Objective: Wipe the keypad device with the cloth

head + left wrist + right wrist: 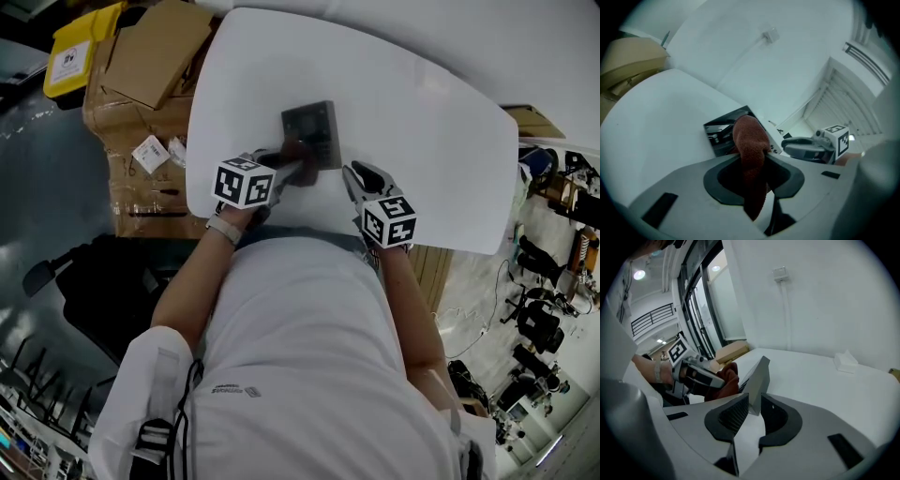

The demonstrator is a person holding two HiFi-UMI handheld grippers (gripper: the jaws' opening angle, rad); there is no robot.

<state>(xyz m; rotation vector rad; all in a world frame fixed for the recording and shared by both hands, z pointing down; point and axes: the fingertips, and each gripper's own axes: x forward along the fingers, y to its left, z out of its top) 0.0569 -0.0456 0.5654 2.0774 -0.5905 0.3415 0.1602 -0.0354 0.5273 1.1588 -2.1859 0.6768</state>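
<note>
Both grippers are loaded: the left gripper clamps a rust-brown cloth at the near left of the dark grey rectangular keypad device on the white counter. The right gripper pinches its near right edge. Wiping seems under way; next, sweep the cloth across its face.

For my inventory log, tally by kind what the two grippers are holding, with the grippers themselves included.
dark grey rectangular keypad device: 1
reddish-brown cloth: 1
grippers, left gripper and right gripper: 2
Total: 4
</note>
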